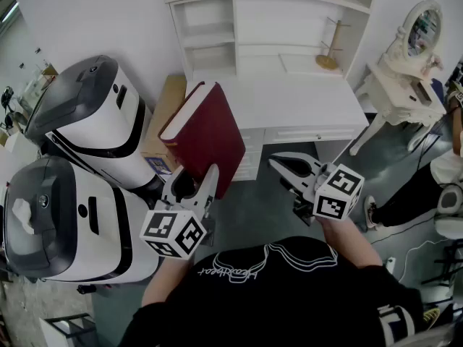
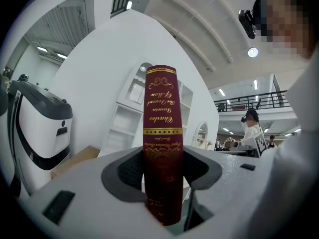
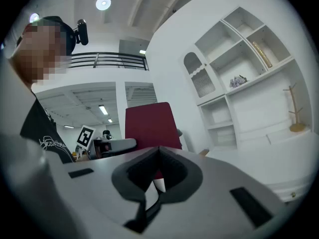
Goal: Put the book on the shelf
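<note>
A dark red hardback book (image 1: 210,132) is held upright and tilted in the air in front of the white desk (image 1: 289,96). My left gripper (image 1: 194,181) is shut on its lower edge. In the left gripper view the gold-lettered spine of the book (image 2: 162,128) stands between the pads of the left gripper (image 2: 162,169). My right gripper (image 1: 276,163) hovers to the book's right with its jaws shut and nothing in them. In the right gripper view the book's red cover (image 3: 149,126) shows beyond the right gripper (image 3: 158,151). The white shelf unit (image 1: 210,31) rises at the back of the desk.
Two large white-and-grey machines (image 1: 94,114) (image 1: 58,215) stand at the left. A cardboard box (image 1: 168,103) leans between them and the desk. A wooden stand (image 1: 329,49) sits on the desk. A vanity table with a mirror (image 1: 412,42) and another person's legs (image 1: 405,204) are at the right.
</note>
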### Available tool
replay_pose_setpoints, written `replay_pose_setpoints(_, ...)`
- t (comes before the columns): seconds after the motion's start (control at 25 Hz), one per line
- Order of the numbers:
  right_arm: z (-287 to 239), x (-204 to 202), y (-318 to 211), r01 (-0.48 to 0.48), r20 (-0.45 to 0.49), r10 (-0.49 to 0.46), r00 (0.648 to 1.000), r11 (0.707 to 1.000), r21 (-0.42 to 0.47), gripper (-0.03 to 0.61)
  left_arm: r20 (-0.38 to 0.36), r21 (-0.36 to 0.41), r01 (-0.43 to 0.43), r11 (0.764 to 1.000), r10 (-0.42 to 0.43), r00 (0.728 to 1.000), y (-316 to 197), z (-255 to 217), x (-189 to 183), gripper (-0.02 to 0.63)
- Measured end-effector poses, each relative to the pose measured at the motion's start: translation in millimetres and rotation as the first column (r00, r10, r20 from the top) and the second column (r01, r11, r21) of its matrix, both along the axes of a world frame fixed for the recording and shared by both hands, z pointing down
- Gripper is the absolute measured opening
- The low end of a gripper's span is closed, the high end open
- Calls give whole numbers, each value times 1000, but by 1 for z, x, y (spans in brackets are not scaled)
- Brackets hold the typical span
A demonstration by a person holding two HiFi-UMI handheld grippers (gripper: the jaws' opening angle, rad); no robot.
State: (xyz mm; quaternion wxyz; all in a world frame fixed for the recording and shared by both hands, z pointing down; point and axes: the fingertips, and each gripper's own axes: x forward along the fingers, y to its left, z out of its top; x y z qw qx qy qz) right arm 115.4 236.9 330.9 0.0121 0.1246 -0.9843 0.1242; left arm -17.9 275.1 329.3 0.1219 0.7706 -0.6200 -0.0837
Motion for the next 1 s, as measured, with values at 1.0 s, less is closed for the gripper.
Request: replay_pose_setpoints(1.0, 18, -24, 33, -83, 18, 83, 996, 997, -8, 6, -10, 20, -69, 997, 70, 998, 22, 10, -24, 206)
